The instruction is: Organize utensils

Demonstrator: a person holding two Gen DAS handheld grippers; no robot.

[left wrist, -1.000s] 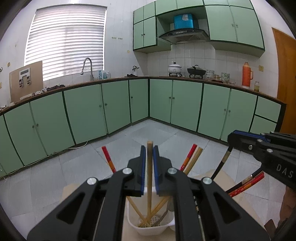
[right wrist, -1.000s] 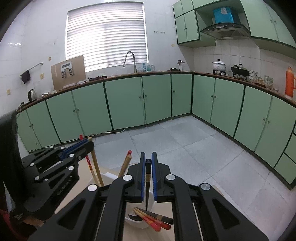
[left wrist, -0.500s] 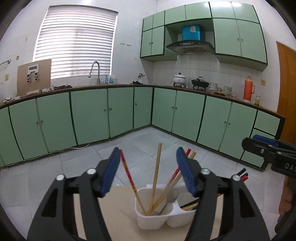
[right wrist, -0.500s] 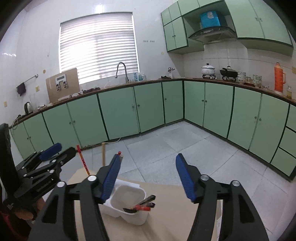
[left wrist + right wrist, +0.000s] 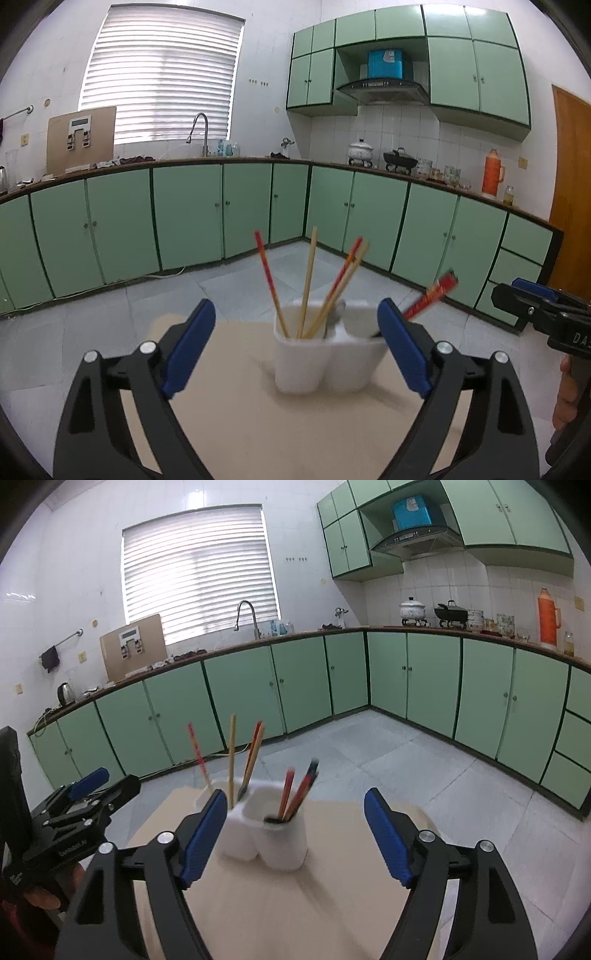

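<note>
Both grippers, left (image 5: 295, 345) and right (image 5: 295, 830), are spread wide, nothing gripped. Chopsticks (image 5: 306, 282) are stood in the holder (image 5: 325, 360) near the tabletop's (image 5: 258, 424) far edge. The light holder could be tipped if leaning sticks are knocked.

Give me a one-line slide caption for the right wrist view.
Right gripper with jaws open before a white two-compartment holder of chopsticks on a beige table.

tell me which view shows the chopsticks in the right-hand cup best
The right wrist view: the red and dark chopsticks stand unobstructed in the white holder. In the left wrist view a blue finger pad hides all but one blurred red tip.
</note>
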